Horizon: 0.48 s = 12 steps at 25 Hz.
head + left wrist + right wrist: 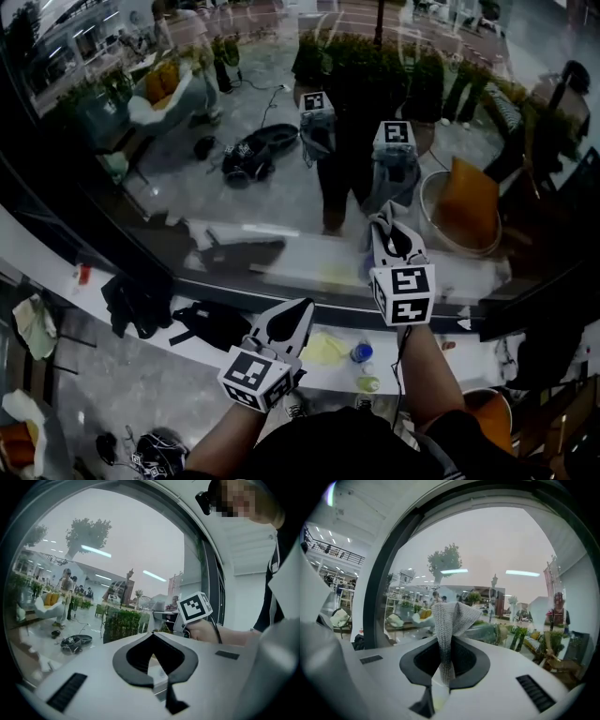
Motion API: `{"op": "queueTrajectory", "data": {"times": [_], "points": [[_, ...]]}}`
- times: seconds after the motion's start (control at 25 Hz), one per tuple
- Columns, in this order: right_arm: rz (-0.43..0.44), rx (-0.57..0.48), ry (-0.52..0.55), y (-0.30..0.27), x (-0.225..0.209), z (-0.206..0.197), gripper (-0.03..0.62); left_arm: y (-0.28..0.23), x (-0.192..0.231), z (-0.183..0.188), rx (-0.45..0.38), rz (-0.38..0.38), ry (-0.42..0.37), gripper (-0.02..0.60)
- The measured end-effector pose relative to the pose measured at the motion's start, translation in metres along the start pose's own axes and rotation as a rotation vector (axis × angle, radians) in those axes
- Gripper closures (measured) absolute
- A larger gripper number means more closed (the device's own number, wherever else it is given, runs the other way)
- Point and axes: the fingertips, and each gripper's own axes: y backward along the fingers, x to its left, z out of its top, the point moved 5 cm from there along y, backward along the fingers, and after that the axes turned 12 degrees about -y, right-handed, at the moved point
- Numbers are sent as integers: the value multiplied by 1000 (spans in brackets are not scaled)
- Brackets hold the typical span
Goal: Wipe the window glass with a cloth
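Grey knitted cloth [451, 620] is clamped in right gripper [449, 641] jaws, long axis along them, towards clear window glass [497, 545]. Dark window frame [377, 597] is seen left. Left gripper [152, 638] jaws are closed together, empty.

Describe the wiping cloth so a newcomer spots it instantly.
Face the big window glass; the right claw is raised before it. The cloth is the pale grey knitted strip pinched upright in that claw. The left claw holds nothing, so it's the only fabric in a claw.
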Motion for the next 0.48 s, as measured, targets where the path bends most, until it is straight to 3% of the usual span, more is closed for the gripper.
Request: {"op": "queueTrajectory", "data": {"times": [0.2, 0.48], "points": [[34, 6, 16, -30, 63, -3, 542, 36, 44, -15, -7, 27, 16, 575], [85, 16, 19, -61, 118, -8, 542, 63, 77, -30, 9, 56, 28, 575]]}}
